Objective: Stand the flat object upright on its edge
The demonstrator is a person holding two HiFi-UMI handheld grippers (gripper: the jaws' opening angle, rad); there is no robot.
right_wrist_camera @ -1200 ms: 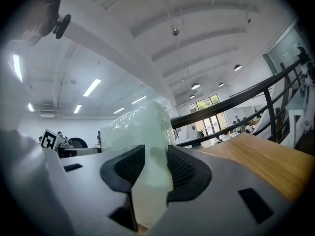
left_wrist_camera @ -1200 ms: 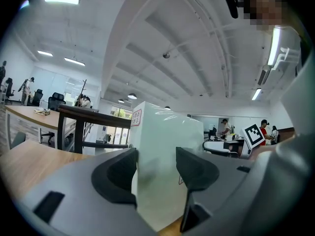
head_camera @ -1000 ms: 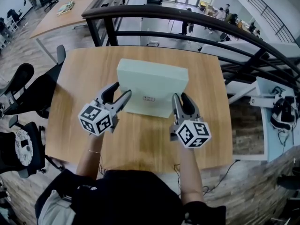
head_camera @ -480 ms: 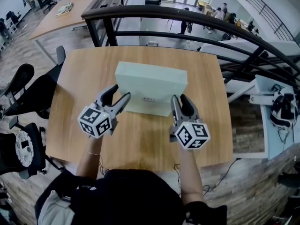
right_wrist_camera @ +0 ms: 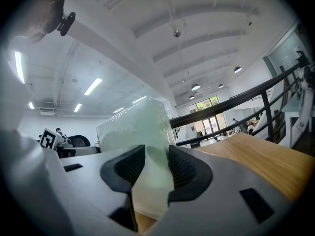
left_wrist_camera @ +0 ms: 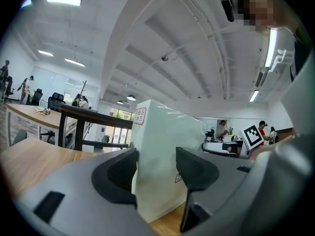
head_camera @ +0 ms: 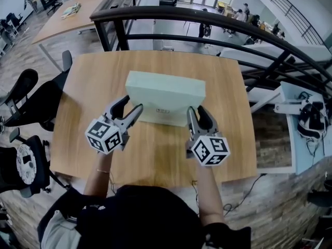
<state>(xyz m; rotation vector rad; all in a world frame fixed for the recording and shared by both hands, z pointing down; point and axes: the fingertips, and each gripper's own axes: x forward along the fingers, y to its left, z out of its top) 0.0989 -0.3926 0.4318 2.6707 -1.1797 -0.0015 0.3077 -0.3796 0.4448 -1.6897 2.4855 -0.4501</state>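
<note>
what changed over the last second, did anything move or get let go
The left claw and right claw drew slightly toward the person; the far edge of the pale green box came nearer too. Nothing let go: each stays closed on a near corner. The table stayed put.

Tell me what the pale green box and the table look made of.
Pale green box: probably cardboard with a smooth, slightly glossy coating or film. It has crisp straight edges, light streaks on its side and a small printed label.
Table: wood or wood-look laminate with a matte finish. It shows warm plank-like grain, but which of the two it is cannot be told.
</note>
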